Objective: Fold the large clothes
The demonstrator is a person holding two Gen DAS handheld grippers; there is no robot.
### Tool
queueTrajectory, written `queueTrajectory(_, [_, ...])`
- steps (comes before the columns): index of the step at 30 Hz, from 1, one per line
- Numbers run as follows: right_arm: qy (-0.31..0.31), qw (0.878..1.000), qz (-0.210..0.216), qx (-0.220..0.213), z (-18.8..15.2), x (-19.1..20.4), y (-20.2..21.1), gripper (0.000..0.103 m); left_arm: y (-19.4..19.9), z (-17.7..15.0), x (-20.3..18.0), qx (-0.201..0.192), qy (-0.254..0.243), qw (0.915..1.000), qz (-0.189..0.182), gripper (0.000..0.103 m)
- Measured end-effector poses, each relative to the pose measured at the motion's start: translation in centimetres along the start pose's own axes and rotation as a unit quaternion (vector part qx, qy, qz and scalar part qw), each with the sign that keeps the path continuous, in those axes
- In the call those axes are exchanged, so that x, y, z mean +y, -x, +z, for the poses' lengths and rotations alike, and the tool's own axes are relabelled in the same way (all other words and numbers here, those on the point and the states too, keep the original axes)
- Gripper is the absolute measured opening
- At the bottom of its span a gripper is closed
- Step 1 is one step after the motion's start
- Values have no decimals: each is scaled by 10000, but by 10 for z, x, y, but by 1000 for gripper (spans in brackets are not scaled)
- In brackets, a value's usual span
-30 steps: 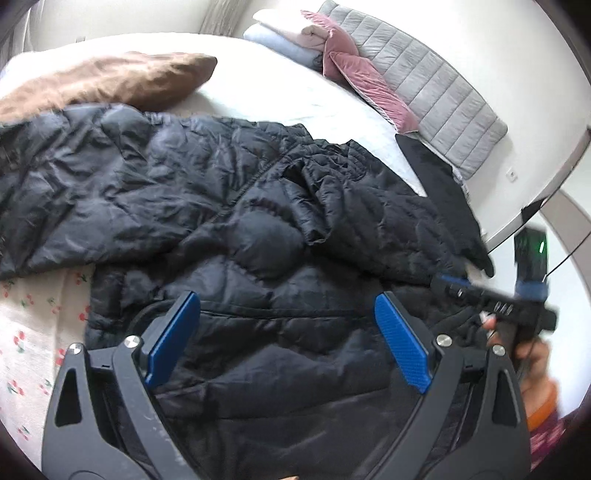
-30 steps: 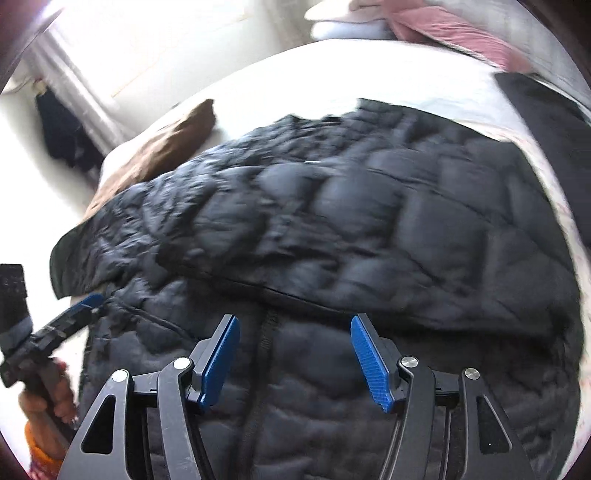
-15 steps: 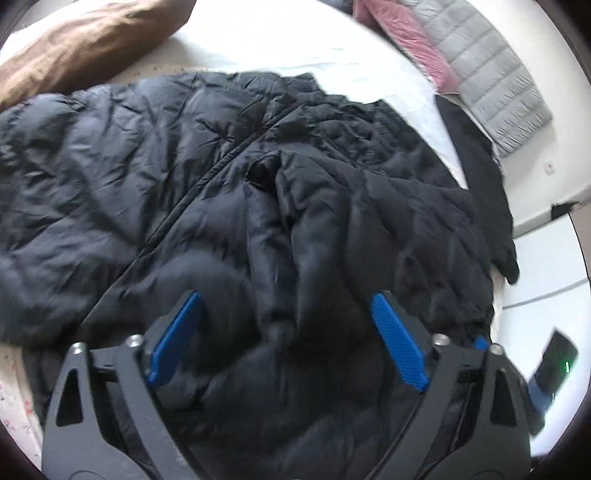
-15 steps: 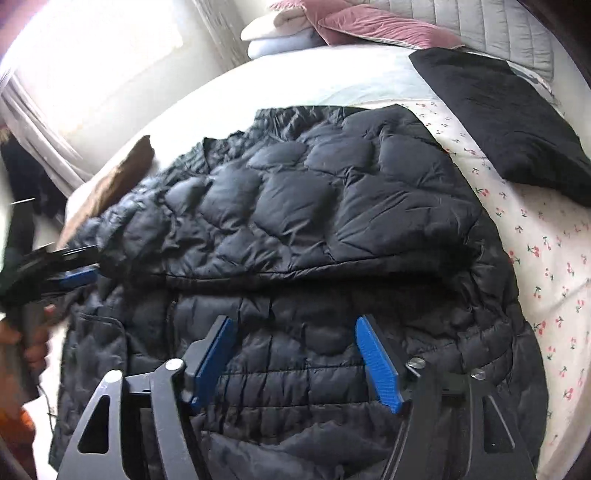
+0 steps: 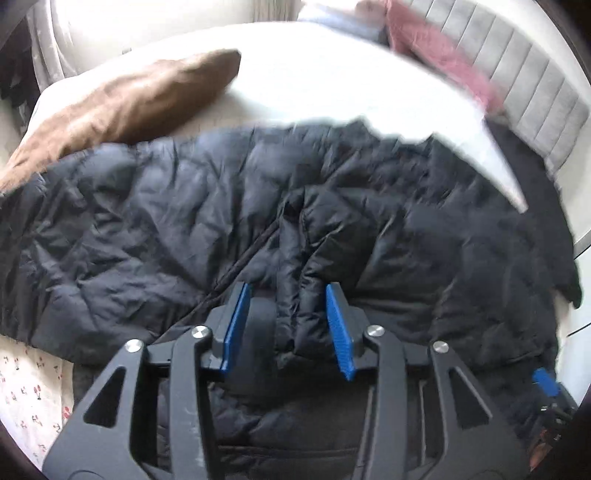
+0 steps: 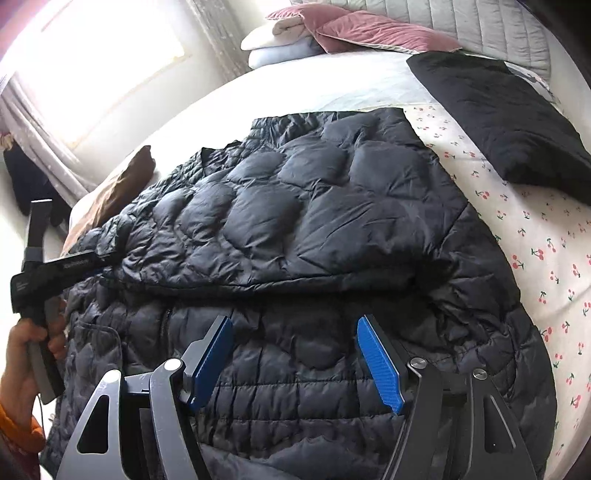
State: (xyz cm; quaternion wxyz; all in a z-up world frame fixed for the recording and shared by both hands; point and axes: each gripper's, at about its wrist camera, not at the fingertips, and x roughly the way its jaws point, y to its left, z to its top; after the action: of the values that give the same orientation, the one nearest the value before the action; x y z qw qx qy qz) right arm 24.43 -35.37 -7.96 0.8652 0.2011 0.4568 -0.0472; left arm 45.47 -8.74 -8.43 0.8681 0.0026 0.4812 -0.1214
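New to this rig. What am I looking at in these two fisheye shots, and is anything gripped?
No robot: a person carries a hand-held gripper in each hand, with a camera looking along its blue pads. A black puffer jacket lies on the bed. In the left view, the left hand-held gripper has just been closing around a raised fold of the jacket; whether the pads press it is unclear. In the right view, the right hand-held gripper stands open over the jacket. A brown pillow lies behind.

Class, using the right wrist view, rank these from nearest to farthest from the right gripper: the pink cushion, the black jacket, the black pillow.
1. Black jacket: directly under and ahead of the right gripper.
2. Black pillow: farther off, upper right, on the cherry-print sheet.
3. Pink cushion: farthest, at the top by the headboard.
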Motion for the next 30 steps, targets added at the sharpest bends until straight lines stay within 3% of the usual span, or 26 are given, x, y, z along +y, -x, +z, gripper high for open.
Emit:
queueTrajectory(2, [-40,10000,59,-17,2,1,-1,71,18,-2,-5,-404,-119,9991,-92,53])
queueTrajectory(4, [-118,9998,161,-26,4,1,-1,71,22,-4,-9,-517,-216,9980,-308,59])
queueTrajectory(8, [-101,9999,87,3,5,2,-3,72,-7,-13,-11,52,-360,9991,-232,59])
queueTrajectory(11, [-39,9999,-107,67,4,2,-5,74,-18,-24,0,406,-153,9988,-207,59])
queueTrajectory(12, [6,9999,-145,91,5,2,-5,75,-13,-27,5,405,-29,9988,-261,60])
queueTrajectory(16, [34,9997,-245,43,7,1,-5,78,23,-39,22,282,0,9993,-239,85])
queueTrajectory(19, [83,9997,-213,10,8,3,-3,78,54,-46,50,64,115,9999,-48,88])
queueTrajectory(23, [289,9991,-301,-46,9,14,1,79,79,-54,115,-111,753,9969,196,93])
queueTrajectory(26, [452,9985,-306,-89,8,22,3,82,88,-64,176,-177,1451,9881,477,94])
queueTrajectory(30, [534,9982,-282,-38,7,28,-2,82,92,-89,254,-425,2550,9633,720,94])
